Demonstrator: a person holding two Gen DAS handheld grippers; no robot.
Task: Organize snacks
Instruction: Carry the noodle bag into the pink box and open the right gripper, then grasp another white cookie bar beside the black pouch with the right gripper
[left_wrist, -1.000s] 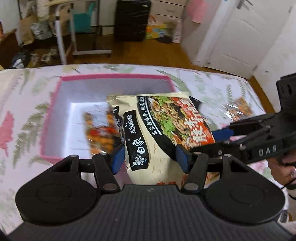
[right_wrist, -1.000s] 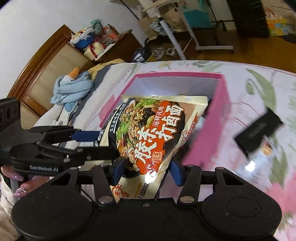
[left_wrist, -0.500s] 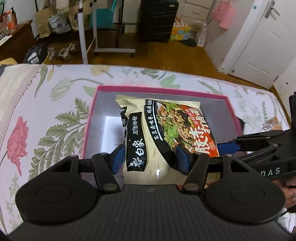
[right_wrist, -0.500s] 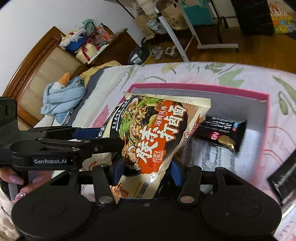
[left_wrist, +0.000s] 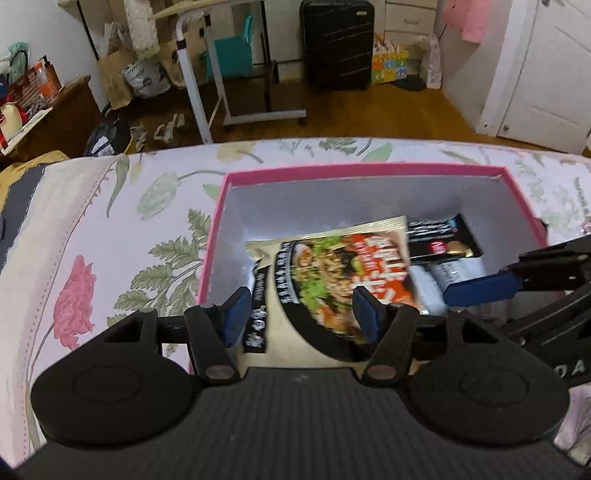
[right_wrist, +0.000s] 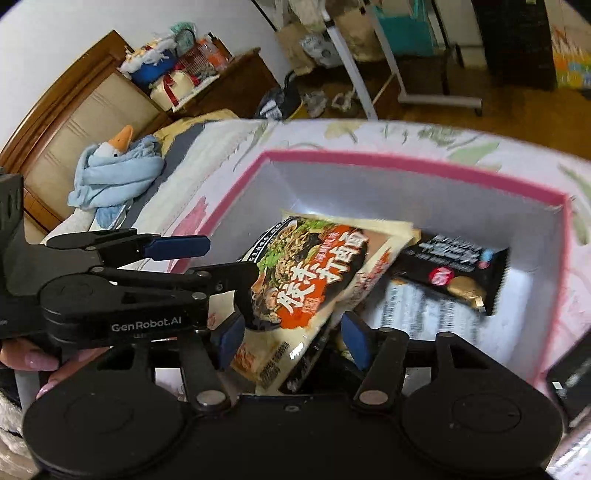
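I saw the noodle packet (left_wrist: 332, 273) lying tilted inside the pink-rimmed box (left_wrist: 362, 170), cream-coloured with an orange-red panel, large white characters and a picture of noodles with greens. Its printed face was up, its near end raised toward the cameras and its far end lower in the box. From the right wrist view the noodle packet (right_wrist: 314, 280) overlapped one end of a black snack bar wrapper (right_wrist: 454, 273) with a red round mark and a gold patch. That wrapper (left_wrist: 441, 240) lay on the box floor beside the packet, toward the box's right wall. The box (right_wrist: 406, 166) sat on the flowered bed (left_wrist: 110, 229), white inside.
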